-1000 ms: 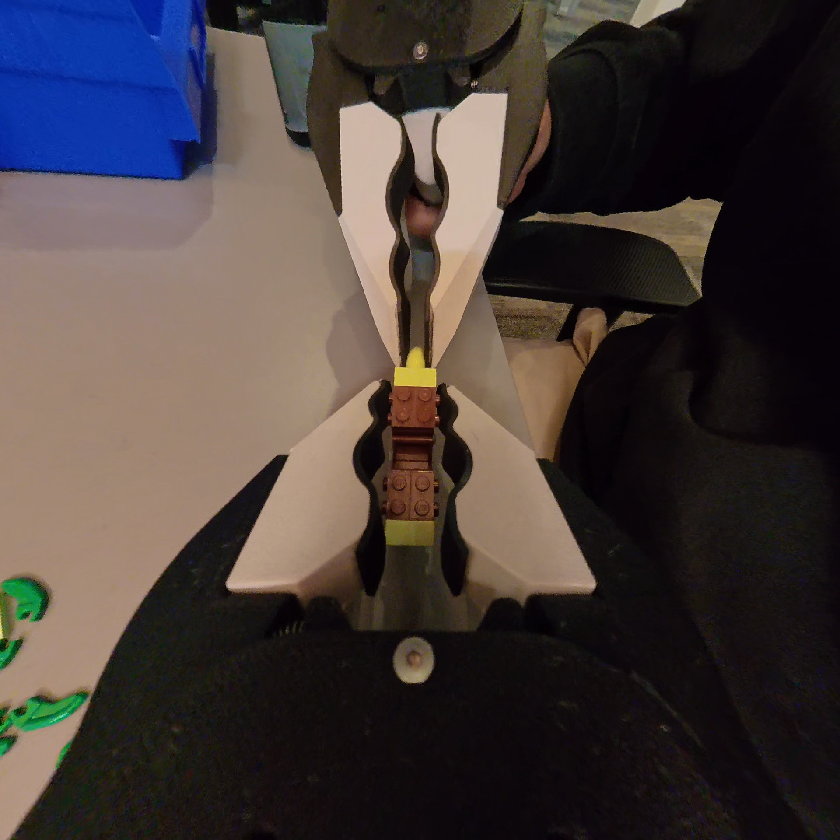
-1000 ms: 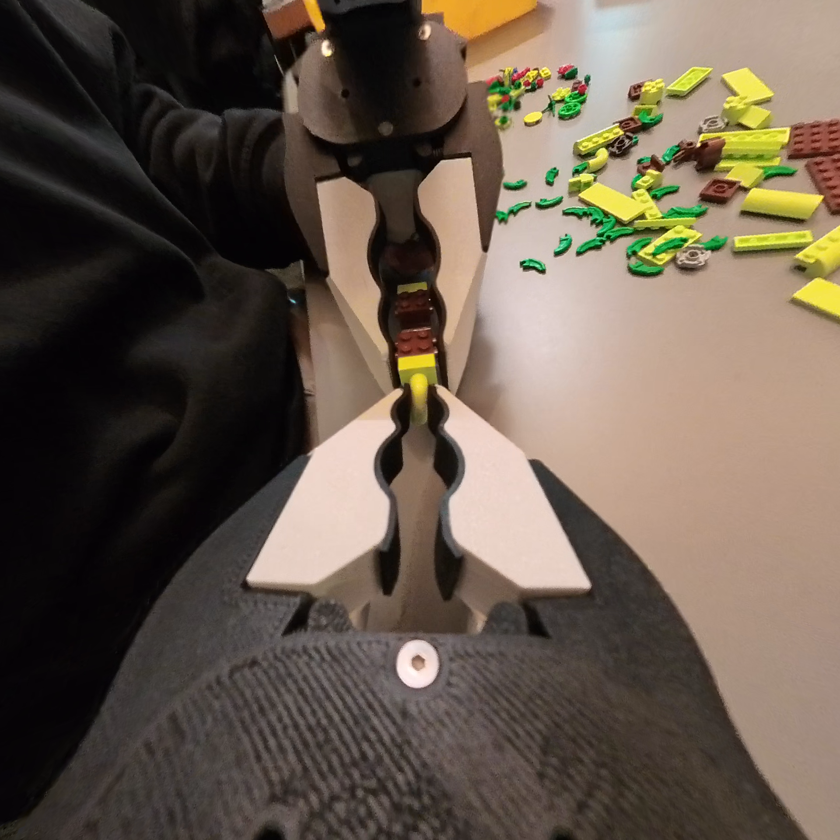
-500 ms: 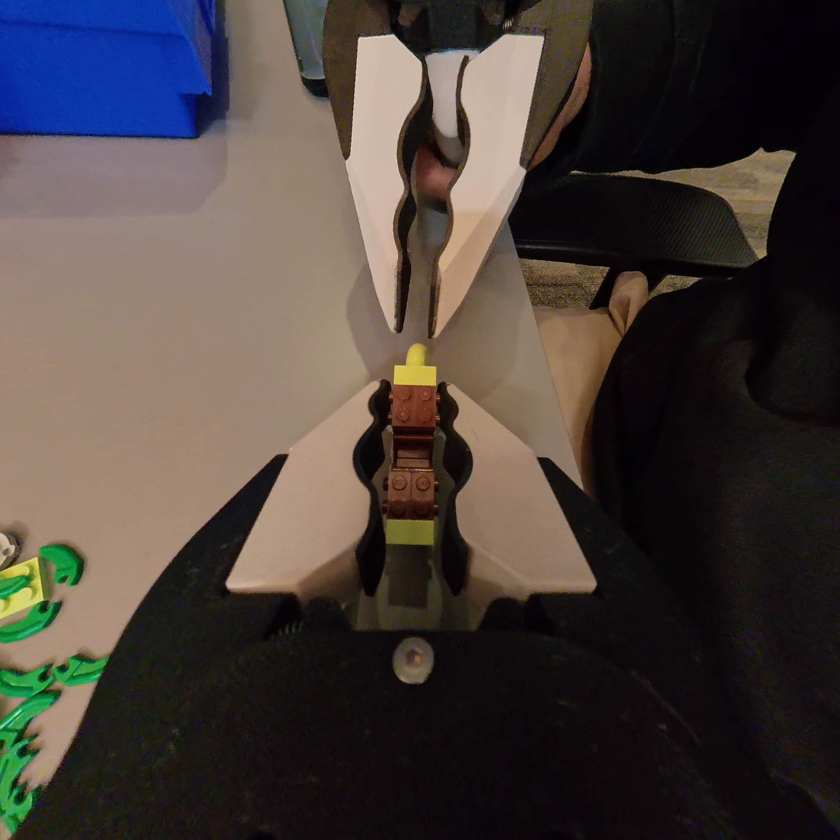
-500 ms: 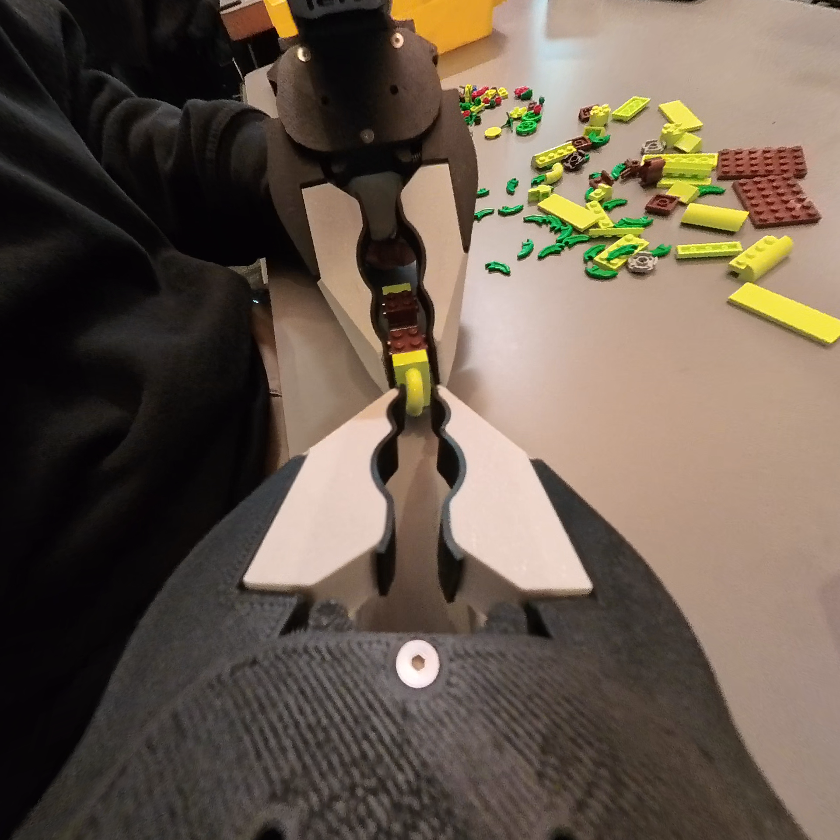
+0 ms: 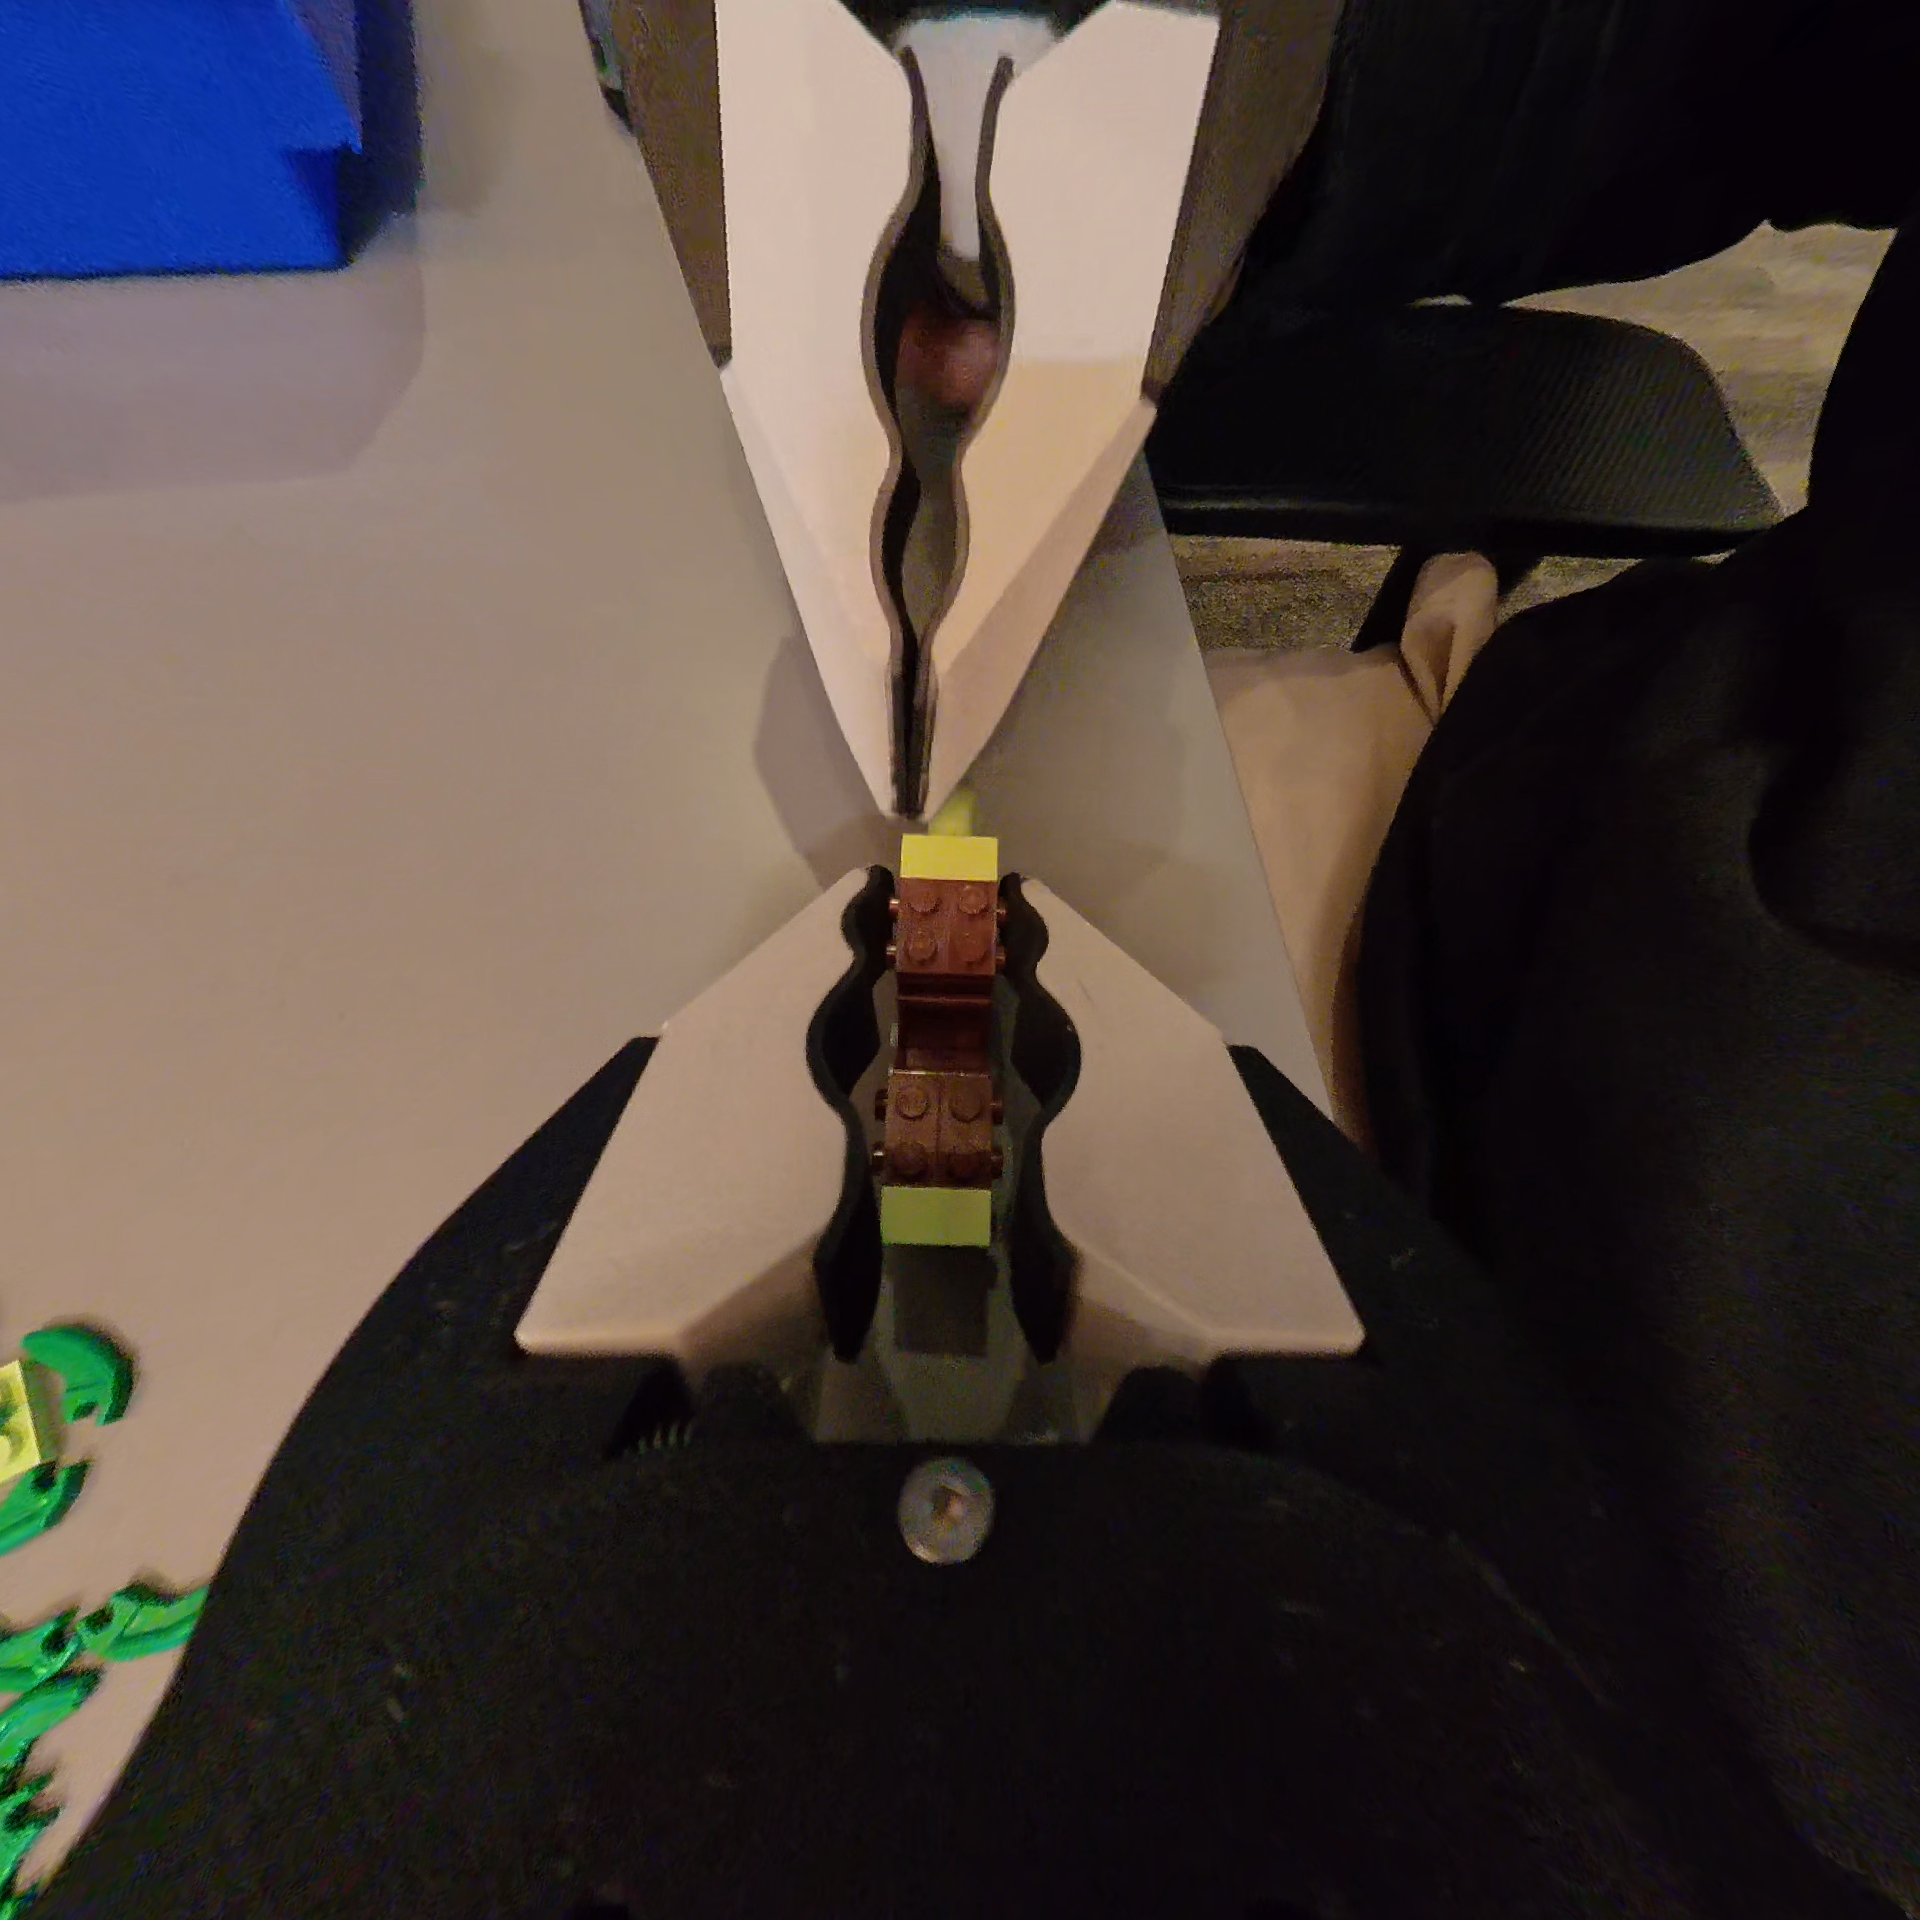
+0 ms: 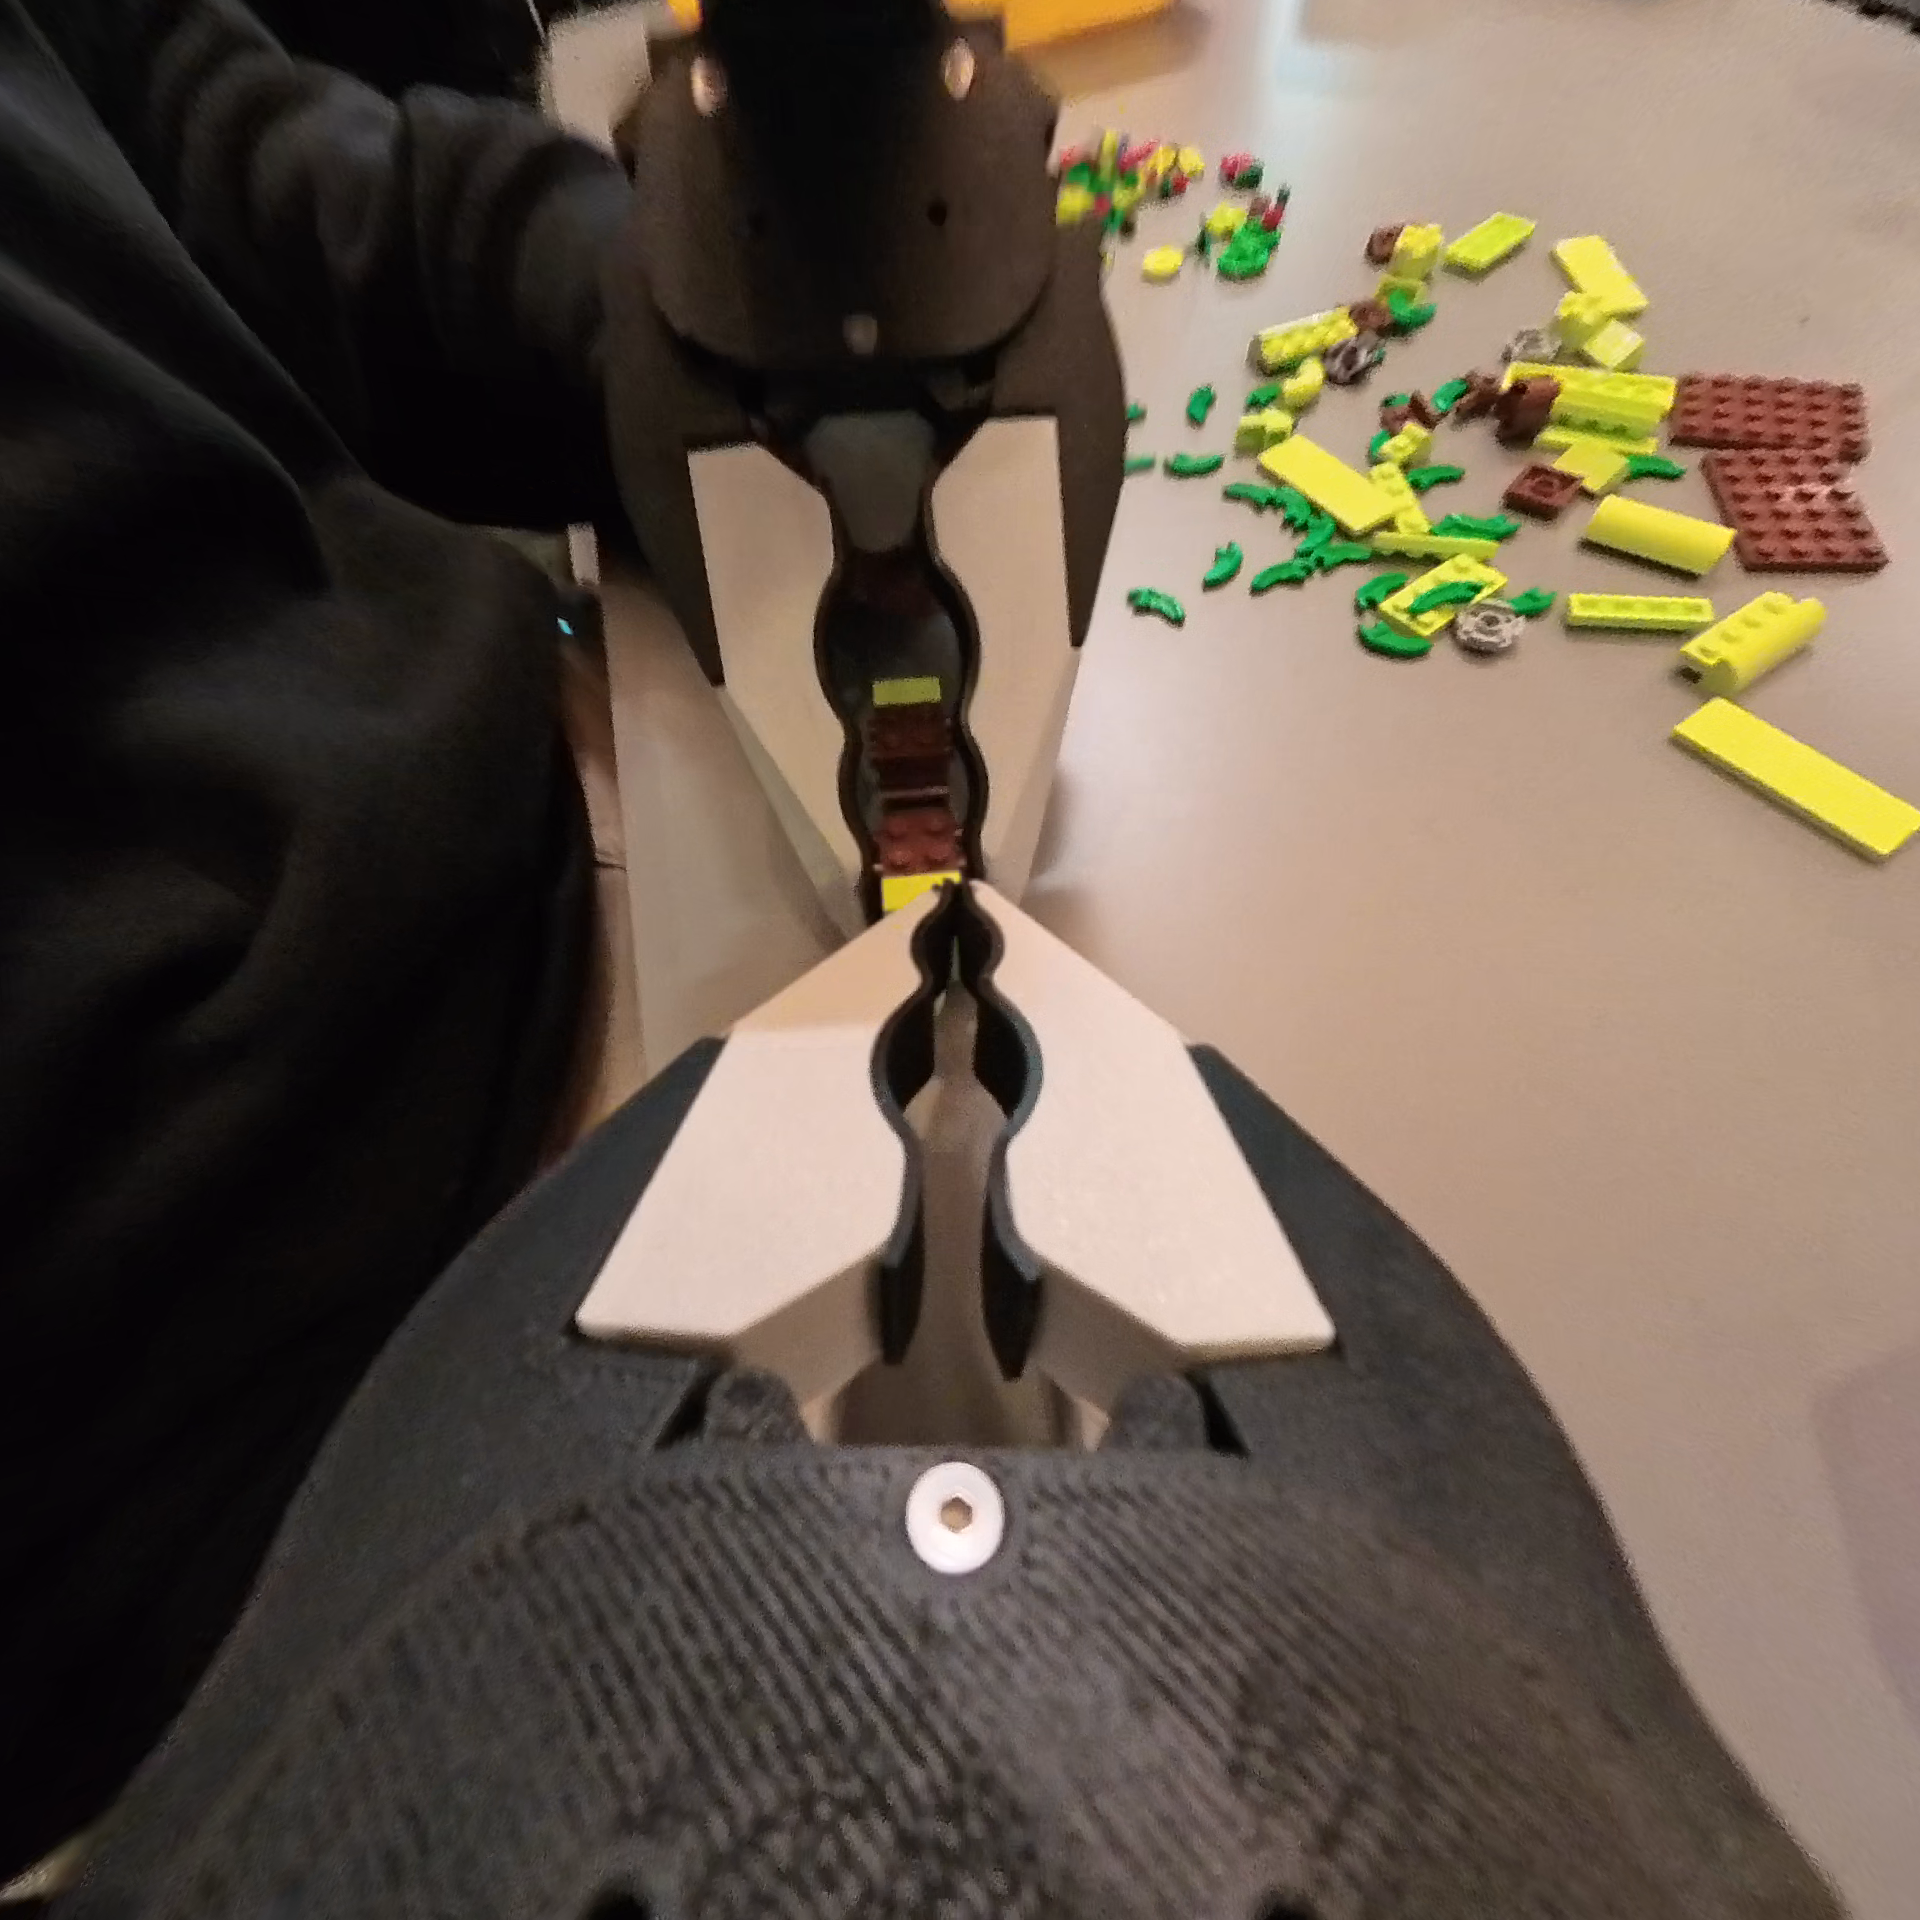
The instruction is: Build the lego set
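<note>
My left gripper [image 5: 945, 883] is shut on a small assembly [image 5: 940, 935] of brown studded bricks with a lime brick at each end, held above the table's edge. A small lime piece [image 5: 961, 816] sticks out of its far end. My right gripper [image 6: 951, 899] faces it tip to tip, with its jaws closed and nothing visible between them. In the left wrist view the right gripper's tips [image 5: 912, 795] sit just left of the lime piece, almost touching the lime end brick. The assembly also shows in the right wrist view [image 6: 914, 790], inside the left gripper [image 6: 920, 883].
Loose lime, green and brown lego pieces [image 6: 1455, 520] lie scattered on the grey table, with two brown plates [image 6: 1787, 457] and a long lime tile [image 6: 1792, 774]. Green leaf pieces [image 5: 62, 1662] lie near the left gripper. A blue bin [image 5: 156, 135] stands behind. A black sleeve and a chair armrest [image 5: 1455, 416] are close. My left and right fingertips are right by each other.
The right gripper held the lime piece at the assembly's end, then opened a little and backed off, leaving it attached. Now it has shut and its tips are back at the end.
</note>
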Demonstrator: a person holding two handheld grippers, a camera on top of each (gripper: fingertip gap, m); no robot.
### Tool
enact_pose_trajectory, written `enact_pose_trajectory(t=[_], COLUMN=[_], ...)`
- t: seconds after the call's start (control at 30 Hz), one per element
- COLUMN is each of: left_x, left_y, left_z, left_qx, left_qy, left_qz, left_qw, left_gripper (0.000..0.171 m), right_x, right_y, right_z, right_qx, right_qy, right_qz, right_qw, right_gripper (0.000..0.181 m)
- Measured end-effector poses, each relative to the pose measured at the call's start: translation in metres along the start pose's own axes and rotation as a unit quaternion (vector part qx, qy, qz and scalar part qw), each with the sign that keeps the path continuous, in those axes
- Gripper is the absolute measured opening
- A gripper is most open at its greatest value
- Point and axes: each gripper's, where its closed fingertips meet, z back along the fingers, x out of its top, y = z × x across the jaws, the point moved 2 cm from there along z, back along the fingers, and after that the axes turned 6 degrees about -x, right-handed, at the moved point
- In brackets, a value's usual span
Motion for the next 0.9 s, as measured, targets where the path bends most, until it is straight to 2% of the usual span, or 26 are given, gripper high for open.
enact_pose_trajectory(t=[0.07,0.17,0.37,0.6,0.9], left_x=[0.000,0.001,-0.003,-0.004,-0.004], left_y=[0.001,0.005,0.006,0.006,0.005], left_z=[0.001,0.004,0.001,0.000,0.000], left_qx=[0.001,0.007,0.012,0.013,0.007], left_qy=[-0.005,-0.009,0.012,0.013,0.014], left_qz=[0.005,0.006,-0.003,-0.003,0.005], left_qw=[1.000,1.000,1.000,1.000,1.000], left_gripper=[0.018,0.018,0.017,0.017,0.017], right_x=[0.006,-0.007,-0.018,-0.016,-0.016], right_y=[-0.003,-0.007,0.001,0.002,0.002], right_z=[0.009,0.012,0.001,-0.003,-0.004], right_qx=[0.006,0.003,-0.013,-0.014,-0.043], right_qy=[-0.030,-0.010,0.036,0.041,0.070], right_qz=[-0.032,-0.044,0.010,0.041,0.126], right_qw=[0.999,0.999,0.999,0.998,0.989], right_gripper=[0.002,0.010,0.007,0.005,0.005])
